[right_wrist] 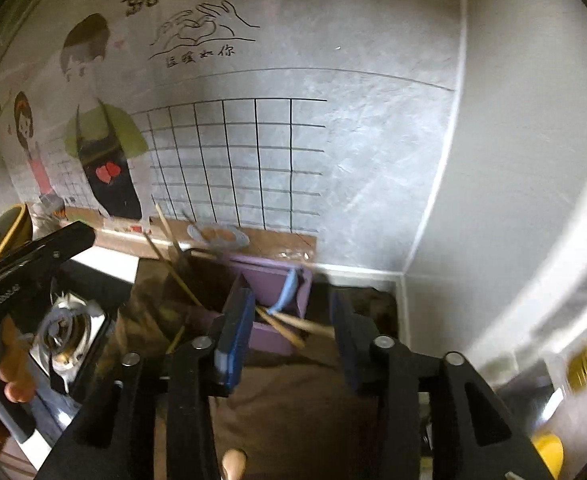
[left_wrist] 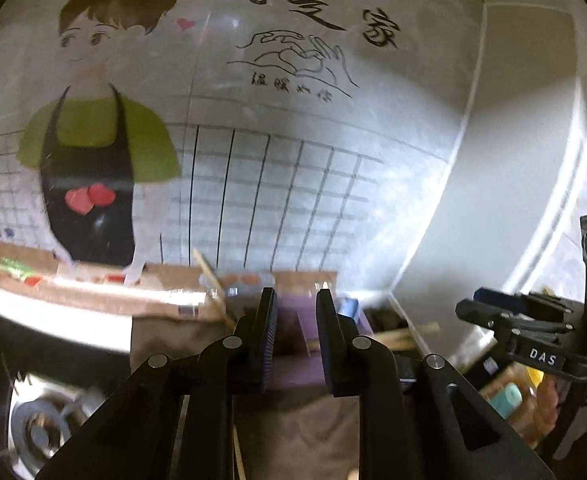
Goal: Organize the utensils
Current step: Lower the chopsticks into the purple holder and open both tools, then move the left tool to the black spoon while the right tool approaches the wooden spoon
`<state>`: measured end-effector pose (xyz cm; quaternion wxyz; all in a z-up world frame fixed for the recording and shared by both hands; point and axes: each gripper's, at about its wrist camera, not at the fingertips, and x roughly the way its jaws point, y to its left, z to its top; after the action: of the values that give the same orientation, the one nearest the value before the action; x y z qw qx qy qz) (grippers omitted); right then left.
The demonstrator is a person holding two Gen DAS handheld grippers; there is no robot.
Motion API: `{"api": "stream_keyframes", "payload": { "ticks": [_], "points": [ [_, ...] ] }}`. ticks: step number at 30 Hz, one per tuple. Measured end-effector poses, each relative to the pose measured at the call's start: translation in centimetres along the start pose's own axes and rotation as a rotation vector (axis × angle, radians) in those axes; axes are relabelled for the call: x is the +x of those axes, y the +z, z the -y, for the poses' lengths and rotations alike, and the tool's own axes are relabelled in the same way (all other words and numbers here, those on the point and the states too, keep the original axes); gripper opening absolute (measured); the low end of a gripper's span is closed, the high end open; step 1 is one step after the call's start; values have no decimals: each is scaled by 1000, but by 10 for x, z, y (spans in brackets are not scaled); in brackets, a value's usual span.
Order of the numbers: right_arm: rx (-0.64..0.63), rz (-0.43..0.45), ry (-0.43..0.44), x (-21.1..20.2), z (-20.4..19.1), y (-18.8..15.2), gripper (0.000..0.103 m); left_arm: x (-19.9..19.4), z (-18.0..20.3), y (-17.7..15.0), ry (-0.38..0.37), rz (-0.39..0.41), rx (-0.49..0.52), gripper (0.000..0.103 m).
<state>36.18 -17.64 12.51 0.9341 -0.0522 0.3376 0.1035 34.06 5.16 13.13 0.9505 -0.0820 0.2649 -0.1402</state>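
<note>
A purple utensil box (right_wrist: 269, 276) stands on the brown counter against the wall. It holds wooden chopsticks (right_wrist: 289, 324) and a light blue utensil (right_wrist: 287, 290); more chopsticks (right_wrist: 169, 232) lean out at its left. My right gripper (right_wrist: 291, 312) is open and empty just in front of the box. My left gripper (left_wrist: 296, 320) is open and empty, with the purple box (left_wrist: 293, 316) beyond its fingers. The right gripper also shows in the left wrist view (left_wrist: 505, 312). The left gripper also shows at the left of the right wrist view (right_wrist: 65, 240).
A gas stove burner (right_wrist: 63, 332) sits at the left of the counter. A yellow-rimmed bowl (right_wrist: 9, 232) stands behind it. A clear dish (right_wrist: 217, 236) rests on the wooden ledge by the wall. The wall corner closes off the right side.
</note>
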Motion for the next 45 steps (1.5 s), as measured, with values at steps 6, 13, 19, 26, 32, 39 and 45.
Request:
{"api": "stream_keyframes", "payload": {
  "ticks": [6, 13, 19, 26, 32, 39, 45],
  "points": [
    [-15, -10, -8, -23, -9, -50, 46, -41, 1, -42, 39, -24, -16, 21],
    [-54, -78, -15, -19, -27, -117, 50, -67, -8, -112, 99, -73, -54, 21],
    [-44, -174, 55, -3, -35, -176, 50, -73, -18, -174, 175, -151, -86, 21],
    [-73, -242, 60, 13, -58, -217, 50, -76, -24, -218, 204, -202, -158, 21],
    [-67, -293, 34, 31, -62, -235, 35, -75, -20, -233, 181, -239, -166, 21],
    [-37, -325, 72, 47, -57, -237, 33, -75, -32, -238, 189, -251, -210, 21],
    [-75, -328, 58, 63, -69, -236, 33, -77, -32, -242, 195, -257, -202, 21]
  ]
}}
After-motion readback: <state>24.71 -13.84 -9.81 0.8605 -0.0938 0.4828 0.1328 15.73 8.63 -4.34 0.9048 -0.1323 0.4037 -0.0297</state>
